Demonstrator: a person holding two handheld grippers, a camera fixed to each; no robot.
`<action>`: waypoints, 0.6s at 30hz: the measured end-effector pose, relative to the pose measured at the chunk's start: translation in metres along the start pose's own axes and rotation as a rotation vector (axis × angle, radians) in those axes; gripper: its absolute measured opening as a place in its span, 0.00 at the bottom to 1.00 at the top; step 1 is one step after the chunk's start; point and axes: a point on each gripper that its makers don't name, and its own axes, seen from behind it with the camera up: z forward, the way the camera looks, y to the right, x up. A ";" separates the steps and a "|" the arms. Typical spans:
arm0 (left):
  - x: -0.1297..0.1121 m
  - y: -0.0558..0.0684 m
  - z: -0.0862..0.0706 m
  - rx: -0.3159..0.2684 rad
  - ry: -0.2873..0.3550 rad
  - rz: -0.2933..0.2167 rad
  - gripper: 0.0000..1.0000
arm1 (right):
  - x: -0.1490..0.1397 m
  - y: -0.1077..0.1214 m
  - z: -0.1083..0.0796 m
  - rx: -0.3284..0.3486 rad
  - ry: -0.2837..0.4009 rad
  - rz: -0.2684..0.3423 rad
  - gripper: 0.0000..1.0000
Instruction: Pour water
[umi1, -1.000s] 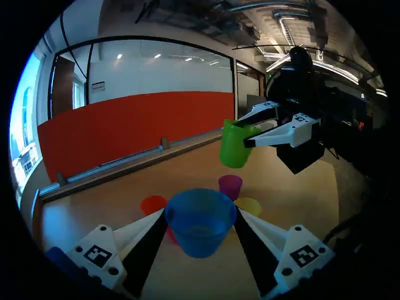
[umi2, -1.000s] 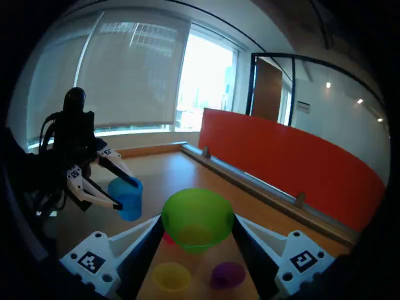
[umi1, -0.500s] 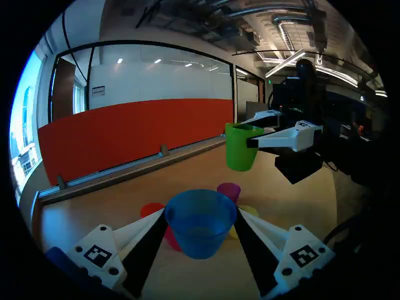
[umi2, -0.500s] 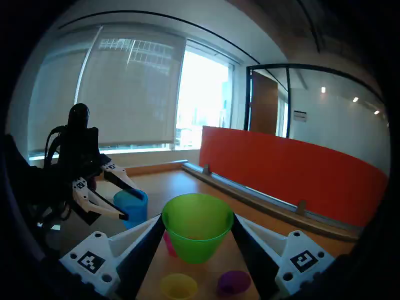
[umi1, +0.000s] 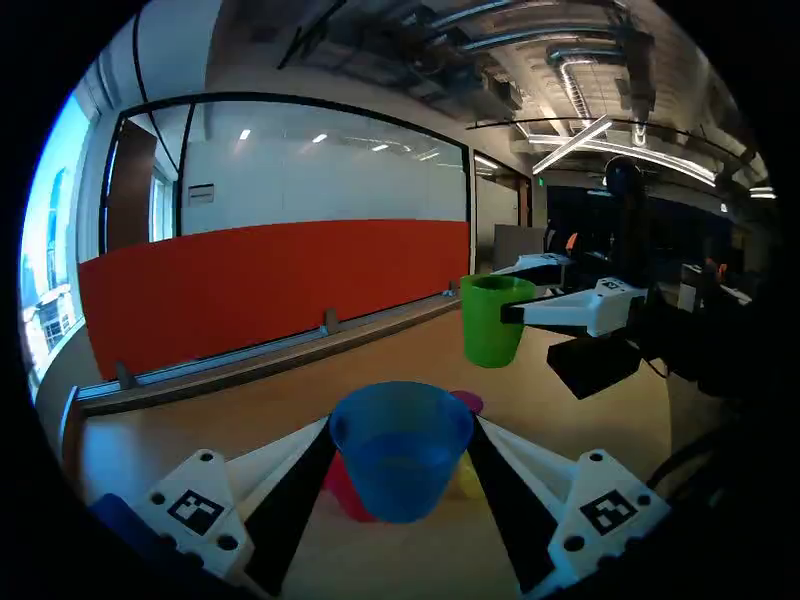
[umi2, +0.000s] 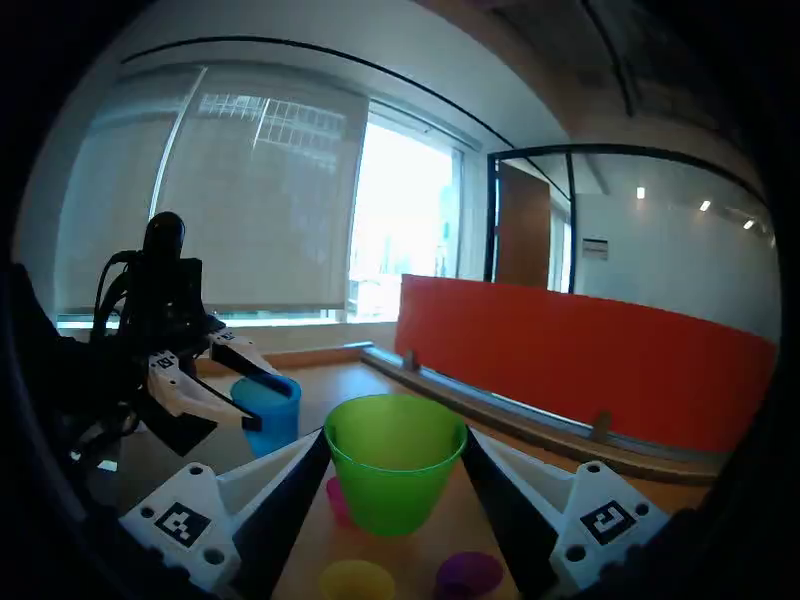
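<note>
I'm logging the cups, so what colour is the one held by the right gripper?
It's a translucent green cup, seen best in the right gripper view.

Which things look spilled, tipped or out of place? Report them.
Nothing stands out. The left claw holds the blue cup upright, the right claw holds the green cup upright, and no spilled water shows on the table.

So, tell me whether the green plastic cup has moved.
Yes. The green plastic cup has tipped back upright, now parallel to the black glass-wall frame behind it.
</note>
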 end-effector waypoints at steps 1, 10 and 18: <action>0.003 -0.001 0.000 0.003 0.008 0.000 0.88 | 0.000 0.000 0.000 -0.001 0.005 -0.001 0.94; 0.029 -0.006 0.000 0.019 0.094 -0.013 0.88 | 0.003 -0.004 0.000 0.005 0.022 0.006 0.94; 0.052 -0.006 0.000 0.017 0.146 -0.010 0.88 | 0.003 -0.005 0.000 0.008 0.032 0.015 0.94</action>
